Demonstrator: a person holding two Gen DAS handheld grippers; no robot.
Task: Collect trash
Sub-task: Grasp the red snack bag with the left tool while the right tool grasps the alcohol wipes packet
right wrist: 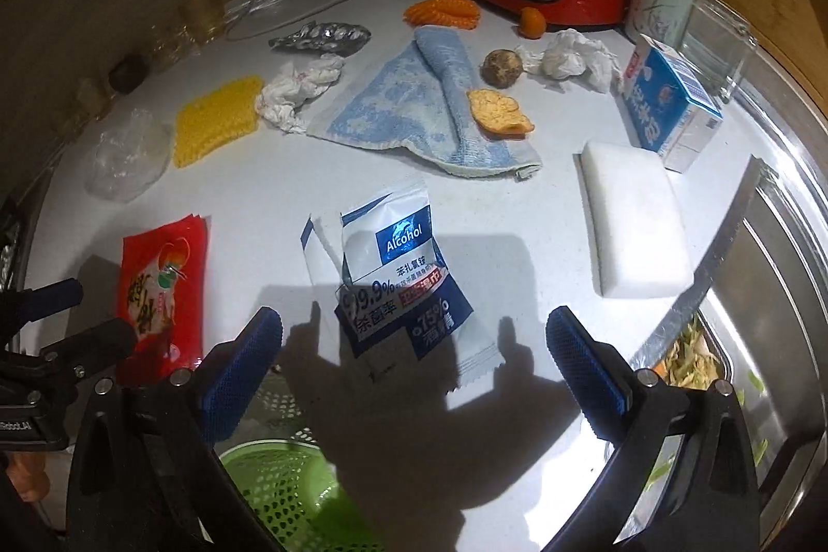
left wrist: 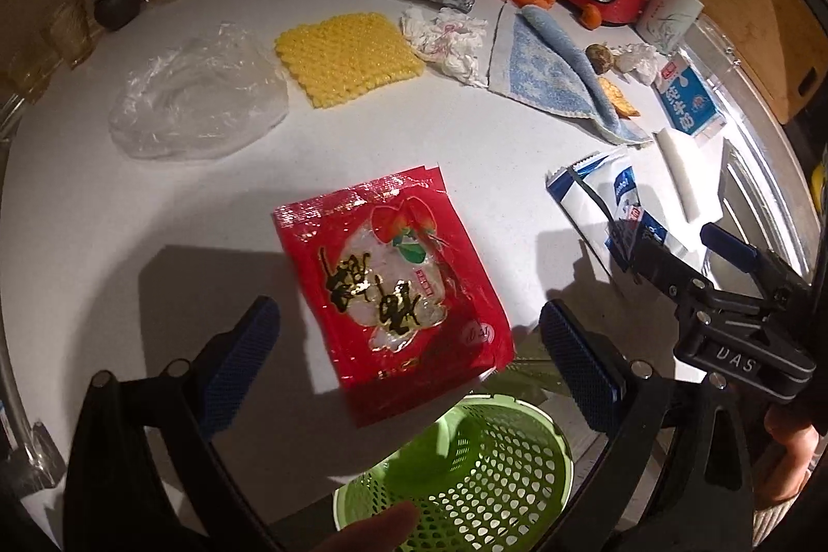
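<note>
Left claw [left wrist: 409, 347] open, jaws straddling the red snack wrapper [left wrist: 393, 288] at frame centre on the white table [left wrist: 155, 200]. Right claw [right wrist: 414, 353] open above the alcohol-wipe packet [right wrist: 398, 283], mid-frame. Green perforated basket [left wrist: 466, 469] at lower edge.

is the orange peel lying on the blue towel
Yes, in the right wrist view the orange peel rests on the folded blue towel.
</note>
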